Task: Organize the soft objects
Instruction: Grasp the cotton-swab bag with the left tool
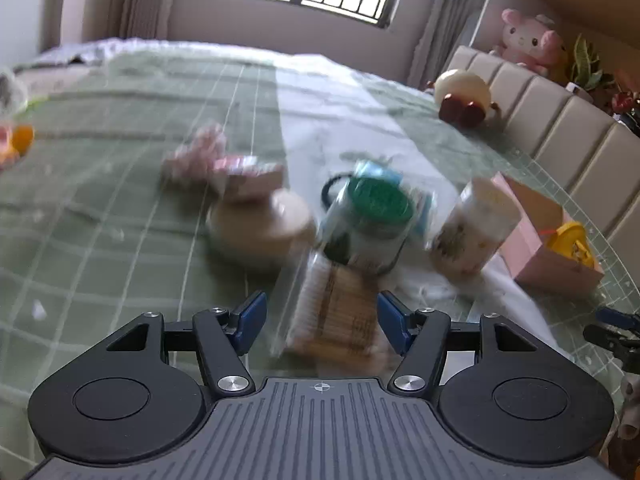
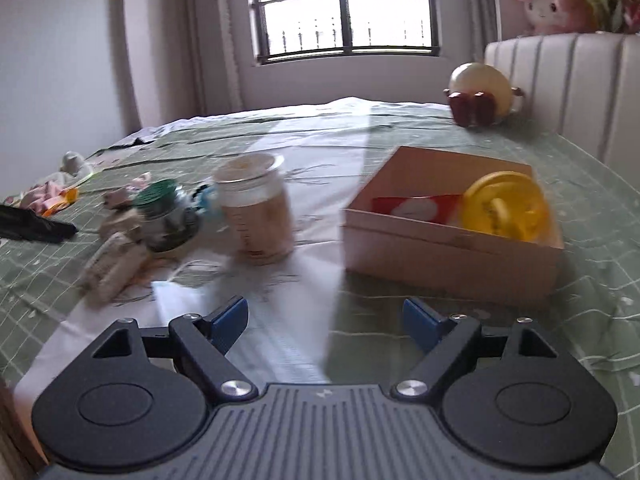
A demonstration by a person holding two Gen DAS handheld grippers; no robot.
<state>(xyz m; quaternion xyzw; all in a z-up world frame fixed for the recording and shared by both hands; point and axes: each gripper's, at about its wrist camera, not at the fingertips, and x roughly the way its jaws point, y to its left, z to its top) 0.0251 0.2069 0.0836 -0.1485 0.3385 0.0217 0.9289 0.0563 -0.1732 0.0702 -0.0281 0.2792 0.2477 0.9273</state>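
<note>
My left gripper (image 1: 322, 318) is open, its blue pads on either side of a clear pack of cotton swabs (image 1: 334, 312) lying on the green bedspread, not gripping it. Behind the pack stand a green-lidded jar (image 1: 368, 220), a tall clear tub (image 1: 474, 228) and a round beige container (image 1: 260, 228). My right gripper (image 2: 324, 320) is open and empty, low over the bed. In its view the pink box (image 2: 448, 252) holds a yellow lid (image 2: 504, 204) and a red packet (image 2: 416, 208). The swab pack (image 2: 114, 268), jar (image 2: 164, 216) and tub (image 2: 256, 212) lie to its left.
A pink box (image 1: 552, 236) sits right of the tub. Pink soft items (image 1: 200, 156) lie behind the beige container. A cream round plush (image 1: 464, 96) rests by the padded headboard (image 1: 560, 112). A pink plush (image 1: 528, 38) sits on the shelf. My right gripper's tip (image 1: 612, 332) shows at the right edge.
</note>
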